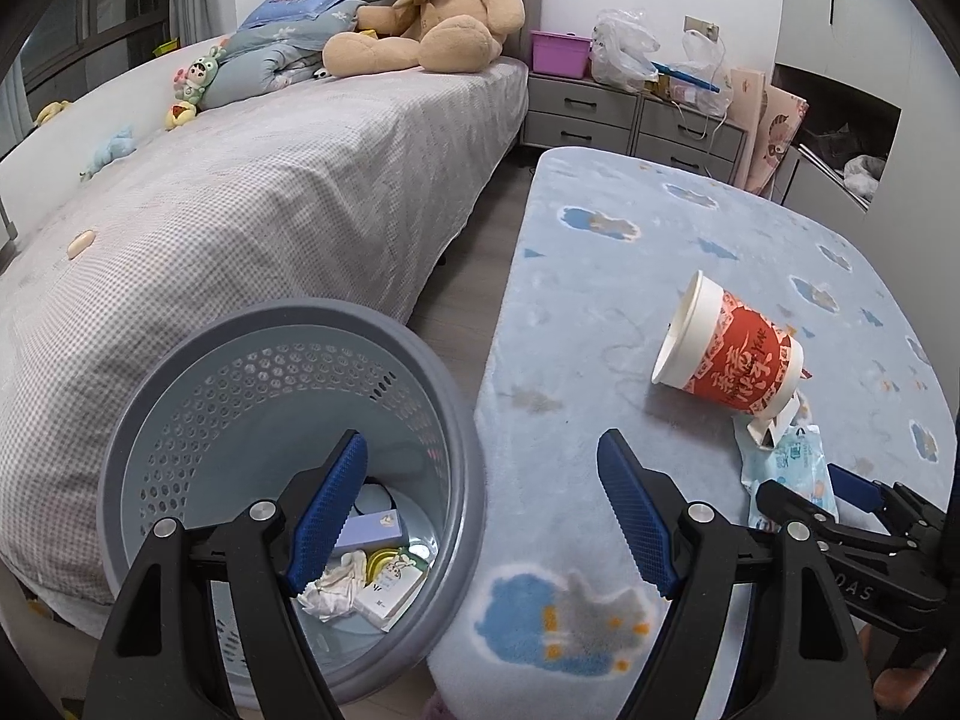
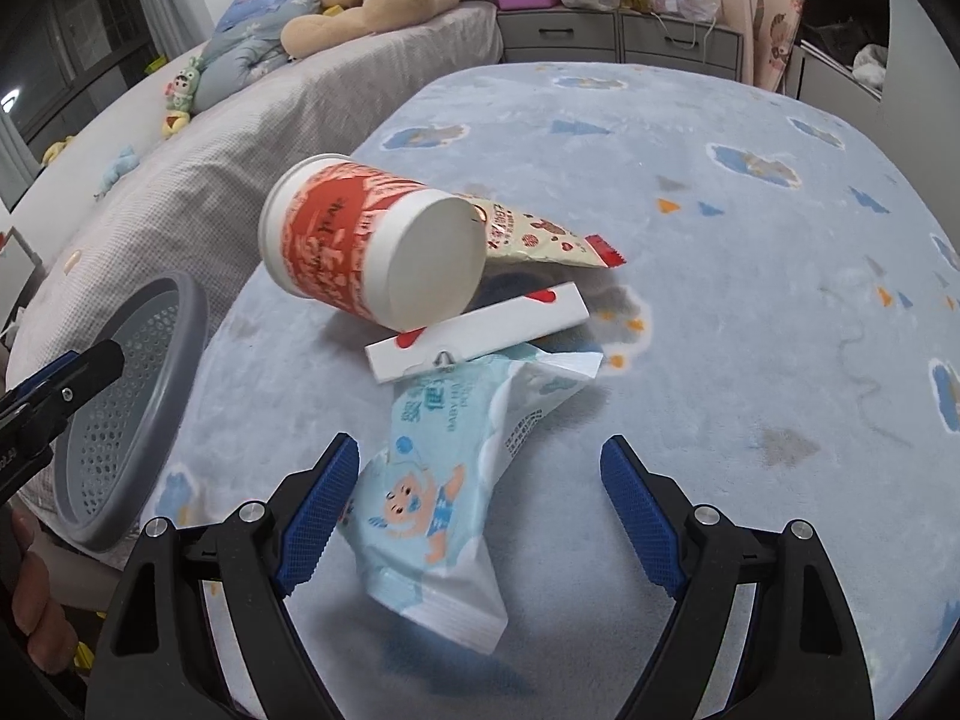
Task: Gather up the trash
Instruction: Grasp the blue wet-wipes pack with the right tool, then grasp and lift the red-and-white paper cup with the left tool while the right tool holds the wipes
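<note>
A red-and-white paper cup (image 2: 360, 246) lies on its side on the light-blue fleece cover (image 2: 750, 300). Against it lie a flat white box (image 2: 480, 330), a beige snack wrapper (image 2: 540, 234) and a pale-blue baby-wipe pack (image 2: 450, 480). My right gripper (image 2: 480, 447) hangs open just above the wipe pack, its left pad close to the pack's edge and nothing gripped. My left gripper (image 1: 480, 444) is open and empty, straddling the rim of the grey perforated bin (image 1: 180, 396). Inside the bin are crumpled tissue (image 1: 336, 582) and small boxes. In the left wrist view the cup (image 1: 732, 354) sits right of centre.
A bed with a grey checked sheet (image 1: 240, 210), a large teddy bear (image 1: 432, 12) and small toys runs along the left. Grey drawers (image 1: 600, 108) with bags and a pink tub stand at the back. A narrow strip of wooden floor (image 1: 468, 276) separates bed and fleece-covered surface.
</note>
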Demonstrator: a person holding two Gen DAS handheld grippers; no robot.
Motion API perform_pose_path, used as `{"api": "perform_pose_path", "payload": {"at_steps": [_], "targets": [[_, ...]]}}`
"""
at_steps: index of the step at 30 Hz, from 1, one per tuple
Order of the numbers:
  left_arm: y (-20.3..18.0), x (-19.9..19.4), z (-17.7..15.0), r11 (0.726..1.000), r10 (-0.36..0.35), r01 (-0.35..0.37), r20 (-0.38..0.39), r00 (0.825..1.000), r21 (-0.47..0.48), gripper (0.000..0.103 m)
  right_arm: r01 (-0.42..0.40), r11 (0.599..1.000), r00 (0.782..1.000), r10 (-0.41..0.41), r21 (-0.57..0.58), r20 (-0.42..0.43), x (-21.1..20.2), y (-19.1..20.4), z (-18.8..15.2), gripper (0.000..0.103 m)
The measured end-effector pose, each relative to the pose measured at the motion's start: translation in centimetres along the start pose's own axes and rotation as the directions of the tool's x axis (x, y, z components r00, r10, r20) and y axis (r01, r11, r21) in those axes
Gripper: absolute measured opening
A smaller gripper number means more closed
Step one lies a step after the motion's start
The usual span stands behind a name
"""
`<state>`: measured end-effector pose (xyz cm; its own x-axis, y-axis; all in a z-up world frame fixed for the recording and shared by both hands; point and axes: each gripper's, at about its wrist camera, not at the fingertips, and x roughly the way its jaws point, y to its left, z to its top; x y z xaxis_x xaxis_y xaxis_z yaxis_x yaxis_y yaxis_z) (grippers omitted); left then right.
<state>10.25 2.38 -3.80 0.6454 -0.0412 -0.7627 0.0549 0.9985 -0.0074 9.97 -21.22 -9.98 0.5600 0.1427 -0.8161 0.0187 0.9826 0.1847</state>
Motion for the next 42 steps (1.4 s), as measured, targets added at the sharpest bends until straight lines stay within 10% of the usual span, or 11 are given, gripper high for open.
{"api": "perform_pose_path", "payload": {"at_steps": [4,14,42], "targets": [[-0.9,0.6,0.6,1.0,-0.013,0.013,-0.003,1.0,0.012,0.076,-0.005,1.0,1.0,0.005,-0.022,0.0,0.5,0.1,-0.1,0.079],[-3.5,1.1,1.1,0.997,-0.064,0.064,-0.01,0.998,0.047,0.076,-0.086,0.996,0.996,0.086,-0.01,-0.003,-1.1,-1.0,-0.7,0.035],[-10.3,3.0,1.7,0.973,-0.207,0.204,0.009,0.978,0.111,0.083,-0.081,0.984,0.994,0.068,0.16,0.083,-5.4,-9.0,-2.0,0.034]]}}
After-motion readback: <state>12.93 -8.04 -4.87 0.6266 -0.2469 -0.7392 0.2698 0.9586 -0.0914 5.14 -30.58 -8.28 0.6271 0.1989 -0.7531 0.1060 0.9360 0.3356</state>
